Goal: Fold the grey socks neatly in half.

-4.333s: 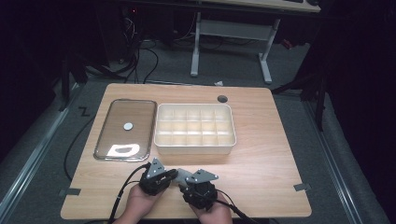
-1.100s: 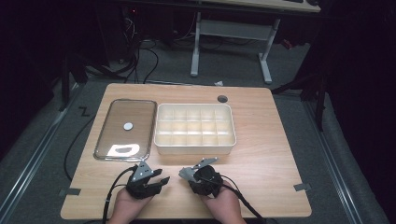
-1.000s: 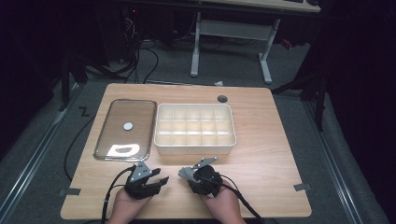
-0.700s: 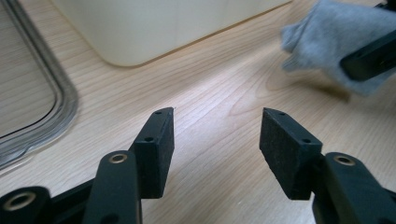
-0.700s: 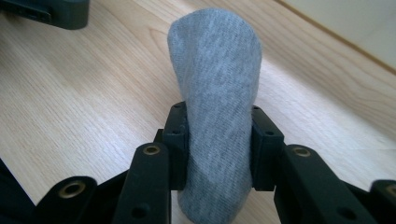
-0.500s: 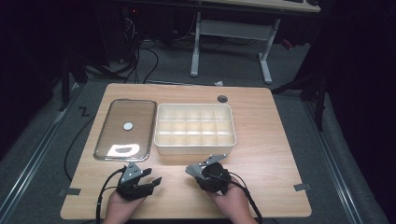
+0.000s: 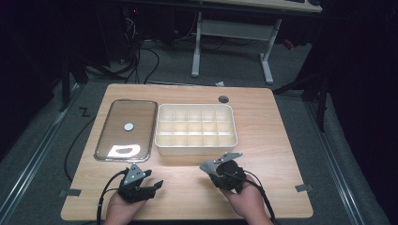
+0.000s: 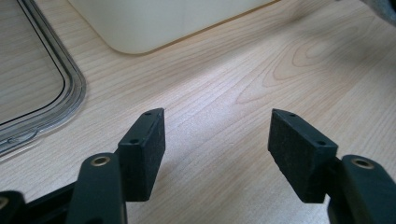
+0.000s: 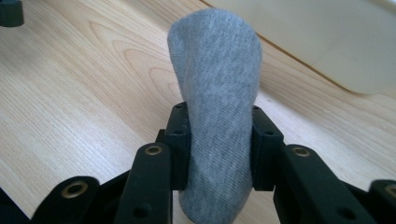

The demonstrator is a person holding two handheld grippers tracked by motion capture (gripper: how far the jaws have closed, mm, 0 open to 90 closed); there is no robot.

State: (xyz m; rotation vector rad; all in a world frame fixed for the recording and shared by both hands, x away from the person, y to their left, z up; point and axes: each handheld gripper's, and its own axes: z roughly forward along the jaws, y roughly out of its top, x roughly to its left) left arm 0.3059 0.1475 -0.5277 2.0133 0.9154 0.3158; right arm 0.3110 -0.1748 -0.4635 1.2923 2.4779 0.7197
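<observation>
Both hands have drawn apart since the earlier high view, where the two grippers sat close together in front of the compartment box (image 7: 196, 129); now the left gripper (image 7: 155, 186) sits off toward the box's near-left corner, and the right gripper (image 7: 211, 168) has come closer to the box's front wall. In the right gripper view the jaws are clamped on a grey sock (image 9: 215, 116), rolled or folded into a thick bundle that stands up between the pads (image 9: 179, 140), its free end pointing at the box wall; the firm pinch low on the bundle probably keeps it from unrolling, so it can go into one compartment whole. The left gripper's jaws have just been opening and stand wide apart with nothing between them, only bare table (image 8: 261, 70) beneath; that looks like a release after a hand-over of the sock, leaving one gripper to carry it. Just left of the box lies its clear lid (image 7: 126, 129), flat on the table and touching nothing else, set aside so the compartments stay open from above; all the compartments look empty.
</observation>
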